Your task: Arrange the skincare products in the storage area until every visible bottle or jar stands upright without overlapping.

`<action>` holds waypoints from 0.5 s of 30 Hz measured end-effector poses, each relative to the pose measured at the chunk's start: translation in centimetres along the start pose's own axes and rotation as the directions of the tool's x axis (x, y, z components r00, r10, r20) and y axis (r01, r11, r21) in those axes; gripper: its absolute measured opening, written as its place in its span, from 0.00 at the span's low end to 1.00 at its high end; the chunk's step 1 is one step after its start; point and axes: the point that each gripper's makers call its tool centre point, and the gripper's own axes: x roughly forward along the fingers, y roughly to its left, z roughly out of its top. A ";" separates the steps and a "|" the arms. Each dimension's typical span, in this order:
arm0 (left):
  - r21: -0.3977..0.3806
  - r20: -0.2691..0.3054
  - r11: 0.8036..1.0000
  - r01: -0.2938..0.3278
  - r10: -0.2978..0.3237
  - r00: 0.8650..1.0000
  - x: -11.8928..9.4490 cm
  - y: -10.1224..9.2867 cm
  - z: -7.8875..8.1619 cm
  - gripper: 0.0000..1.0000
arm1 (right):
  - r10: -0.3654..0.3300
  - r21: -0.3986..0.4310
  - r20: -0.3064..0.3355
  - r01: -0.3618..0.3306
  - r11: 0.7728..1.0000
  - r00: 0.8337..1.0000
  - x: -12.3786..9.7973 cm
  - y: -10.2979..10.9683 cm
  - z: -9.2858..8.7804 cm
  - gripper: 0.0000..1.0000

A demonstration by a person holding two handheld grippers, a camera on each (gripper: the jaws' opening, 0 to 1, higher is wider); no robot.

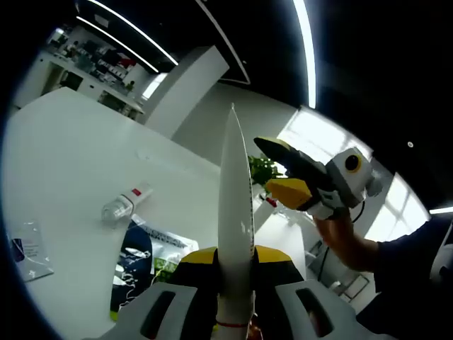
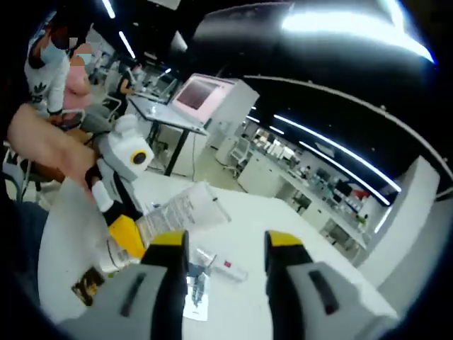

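A long white tube (image 1: 236,191) stands up between the jaws of my left gripper (image 1: 237,261), which is shut on its lower end. In the right gripper view the same tube (image 2: 180,209) slants out of the left gripper (image 2: 126,234), held in a person's hand. My right gripper (image 2: 225,244) is open with nothing between its yellow-tipped jaws. From the left gripper view, the right gripper (image 1: 274,168) hovers to the right of the tube, apart from it. A small clear bottle with a red label (image 1: 127,203) lies on its side on the white table (image 1: 78,156); the bottle (image 2: 221,264) is also beyond my right jaws.
A clear sachet (image 1: 28,249) lies near the table's left edge. Dark printed packets (image 1: 145,258) lie below the bottle, and one packet (image 2: 195,294) is between my right jaws. A small brown packet (image 2: 88,283) lies at the left. People, desks and a white machine (image 2: 205,99) stand beyond the table.
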 end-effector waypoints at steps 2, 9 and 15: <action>0.004 0.002 1.000 -0.001 0.001 1.000 0.0 0.0 0.0 0.16 | -0.006 0.086 -0.001 0.006 0.996 1.000 0.1 0.3 -0.9 0.42; 0.015 0.007 1.000 -0.015 0.015 1.000 0.1 0.1 0.1 0.16 | -0.046 0.428 0.108 -0.005 0.904 0.993 0.5 0.4 -0.9 0.45; 0.020 0.006 1.000 -0.021 0.021 1.000 0.6 0.1 0.0 0.16 | -0.087 0.493 0.102 0.026 0.870 0.991 1.2 1.5 -0.8 0.52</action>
